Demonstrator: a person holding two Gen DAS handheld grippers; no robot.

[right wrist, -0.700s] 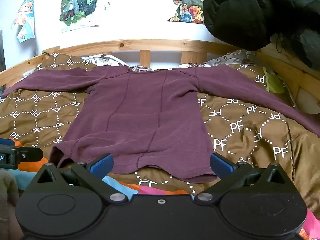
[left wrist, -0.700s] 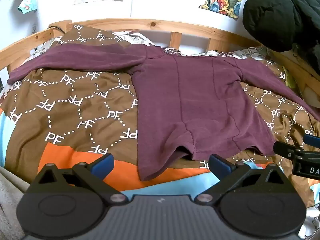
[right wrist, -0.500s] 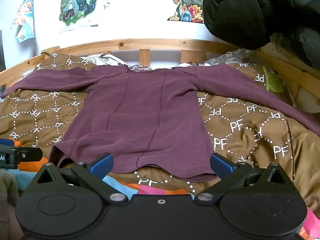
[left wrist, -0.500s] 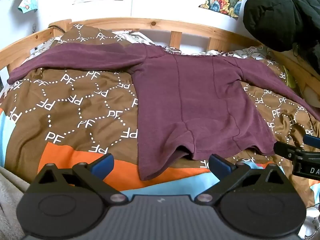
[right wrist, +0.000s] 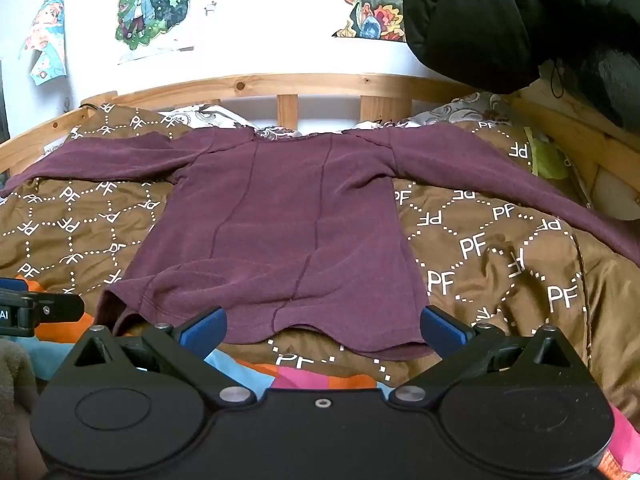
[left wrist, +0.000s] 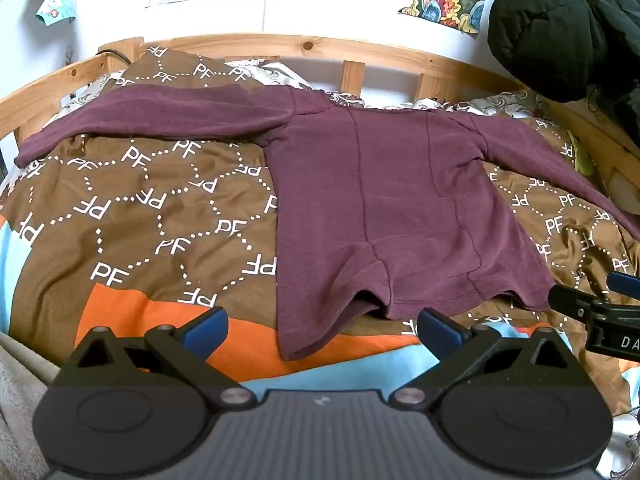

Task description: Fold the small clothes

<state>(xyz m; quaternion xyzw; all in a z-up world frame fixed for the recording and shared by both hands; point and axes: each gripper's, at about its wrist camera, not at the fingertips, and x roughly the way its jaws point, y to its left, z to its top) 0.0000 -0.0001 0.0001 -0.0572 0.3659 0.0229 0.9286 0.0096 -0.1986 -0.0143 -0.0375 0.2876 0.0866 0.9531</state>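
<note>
A maroon long-sleeved shirt (left wrist: 384, 200) lies flat on the bed, sleeves spread out to both sides, hem toward me. It also shows in the right wrist view (right wrist: 288, 232). My left gripper (left wrist: 322, 330) is open and empty, hovering just before the hem's left corner. My right gripper (right wrist: 322, 330) is open and empty, just before the hem's right part. The right gripper's tip shows at the right edge of the left wrist view (left wrist: 592, 312); the left gripper's tip shows at the left edge of the right wrist view (right wrist: 40, 312).
The shirt lies on a brown patterned duvet (left wrist: 140, 216) with orange and blue parts. A wooden bed rail (left wrist: 304, 46) runs behind it. A black jacket (left wrist: 560, 28) hangs at the upper right. Posters hang on the white wall.
</note>
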